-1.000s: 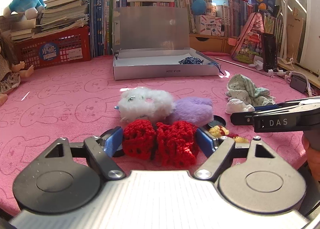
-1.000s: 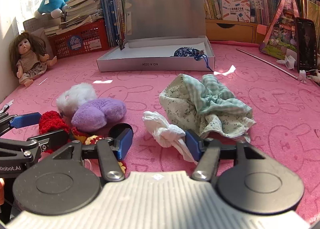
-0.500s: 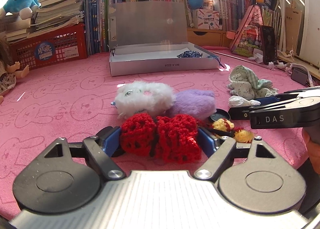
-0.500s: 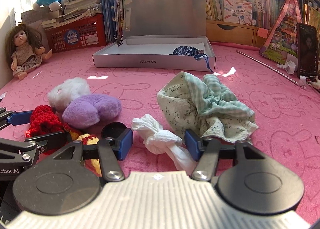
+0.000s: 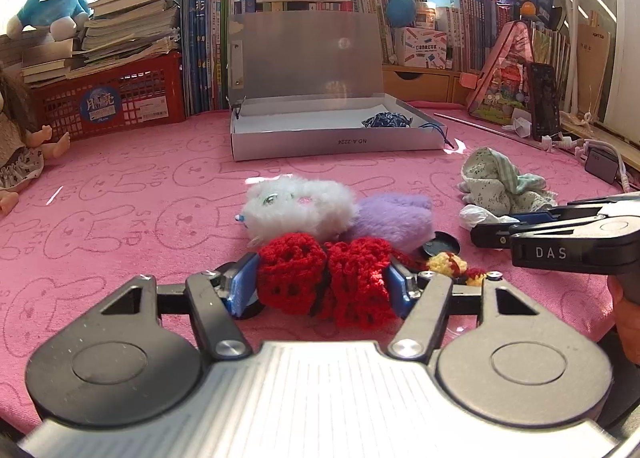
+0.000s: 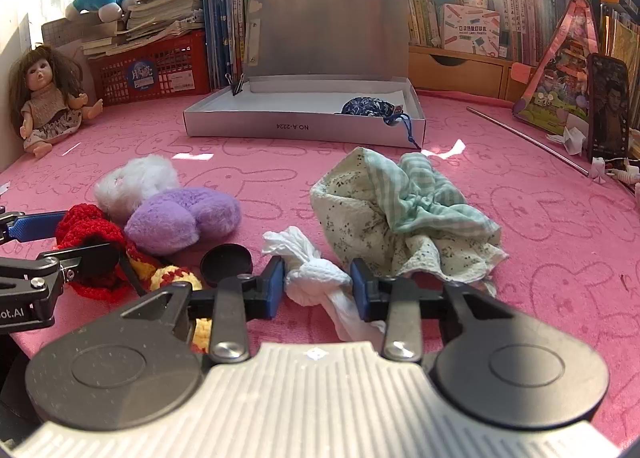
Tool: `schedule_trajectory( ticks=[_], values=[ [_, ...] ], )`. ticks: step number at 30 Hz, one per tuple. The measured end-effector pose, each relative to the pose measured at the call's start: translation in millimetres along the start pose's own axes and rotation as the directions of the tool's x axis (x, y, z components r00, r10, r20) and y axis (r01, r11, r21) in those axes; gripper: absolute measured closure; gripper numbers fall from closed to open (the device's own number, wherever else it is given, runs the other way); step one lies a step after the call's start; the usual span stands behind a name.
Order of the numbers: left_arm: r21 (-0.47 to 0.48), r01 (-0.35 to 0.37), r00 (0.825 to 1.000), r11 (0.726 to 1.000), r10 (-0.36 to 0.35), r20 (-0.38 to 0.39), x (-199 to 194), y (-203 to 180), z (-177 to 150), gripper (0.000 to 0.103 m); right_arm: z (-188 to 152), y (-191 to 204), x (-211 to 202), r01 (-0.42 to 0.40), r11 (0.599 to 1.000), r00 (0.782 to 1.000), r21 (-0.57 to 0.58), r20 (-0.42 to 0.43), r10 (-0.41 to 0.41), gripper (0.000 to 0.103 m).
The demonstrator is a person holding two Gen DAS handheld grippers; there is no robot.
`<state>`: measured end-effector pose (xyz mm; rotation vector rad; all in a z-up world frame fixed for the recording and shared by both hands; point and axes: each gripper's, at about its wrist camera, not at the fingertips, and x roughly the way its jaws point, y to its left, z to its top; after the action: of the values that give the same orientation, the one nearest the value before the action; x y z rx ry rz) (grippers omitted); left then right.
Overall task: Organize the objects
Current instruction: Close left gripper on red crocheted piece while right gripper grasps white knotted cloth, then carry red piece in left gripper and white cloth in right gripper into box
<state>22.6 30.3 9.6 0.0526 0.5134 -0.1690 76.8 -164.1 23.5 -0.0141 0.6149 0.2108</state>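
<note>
left wrist view: the left tool (image 5: pixel 322 284) has just been closing, clamped on the red crochet piece (image 5: pixel 324 282) on the pink table (image 5: pixel 120 193). the right tool (image 6: pixel 318 290) has just been closing too, pinching the knotted white tissue (image 6: pixel 314 278). both grabs look done, so next likely comes a lift toward the open box (image 5: pixel 340 143).

Fuzzy pink terry tablecloth (image 5: pixel 120 185), red crocheted yarn piece (image 5: pixel 324 278), fluffy white plush (image 5: pixel 300 205), matt silvery cardboard box (image 5: pixel 340 143)

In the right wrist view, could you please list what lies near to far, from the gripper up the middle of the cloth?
Right gripper with its jaws just closed onto the white knotted rag → green-and-floral cloth → grey box → blue pouch inside it → box lid.
</note>
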Motion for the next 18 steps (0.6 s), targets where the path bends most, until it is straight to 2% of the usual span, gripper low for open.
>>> schedule_trajectory(
  ticks=[18],
  values=[
    [-0.037,-0.012,0.996,0.999,0.015,0.092,-16.1,7.0,29.9,0.034,11.7,1.5,-13.4,-0.028,1.0,0.998,0.011,0.048,0.028,0.065]
  ],
)
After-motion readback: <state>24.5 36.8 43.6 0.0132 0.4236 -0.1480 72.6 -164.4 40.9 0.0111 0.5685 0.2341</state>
